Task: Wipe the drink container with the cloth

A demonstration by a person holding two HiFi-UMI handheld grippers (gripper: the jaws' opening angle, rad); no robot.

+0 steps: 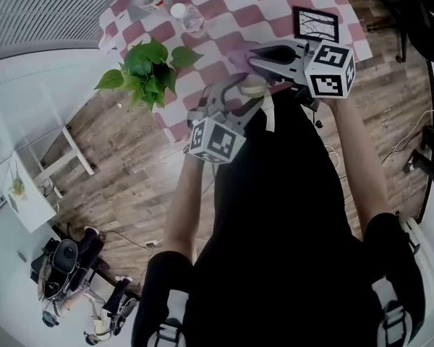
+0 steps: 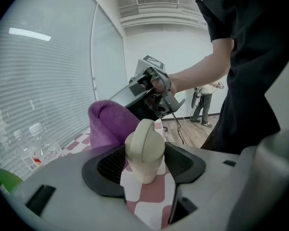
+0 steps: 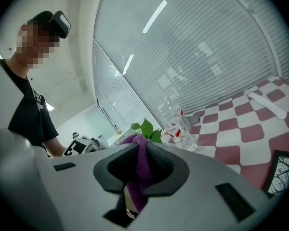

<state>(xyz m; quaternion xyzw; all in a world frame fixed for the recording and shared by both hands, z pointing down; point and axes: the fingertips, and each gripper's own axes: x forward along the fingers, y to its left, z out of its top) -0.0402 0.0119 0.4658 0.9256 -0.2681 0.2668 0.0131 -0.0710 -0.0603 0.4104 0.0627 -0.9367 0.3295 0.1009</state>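
My left gripper (image 1: pixel 240 92) is shut on a small cream drink container (image 2: pixel 144 150) with a rounded cap, held upright between its jaws above the table's near edge. The container (image 1: pixel 252 85) shows in the head view between the two grippers. My right gripper (image 1: pixel 257 56) is shut on a purple cloth (image 3: pixel 140 165), which hangs through its jaws. In the left gripper view the cloth (image 2: pixel 111 124) bulges just behind and left of the container, close to it; contact cannot be told. The cloth (image 1: pixel 239 58) appears as a purple patch at the right gripper's tip.
A red-and-white checked table (image 1: pixel 231 13) carries two clear water bottles (image 1: pixel 188 16), a framed picture (image 1: pixel 316 24) and a leafy green plant (image 1: pixel 148 67) at its near left corner. Wooden floor, a white stool (image 1: pixel 54 154) and a wheeled base (image 1: pixel 65 262) lie left.
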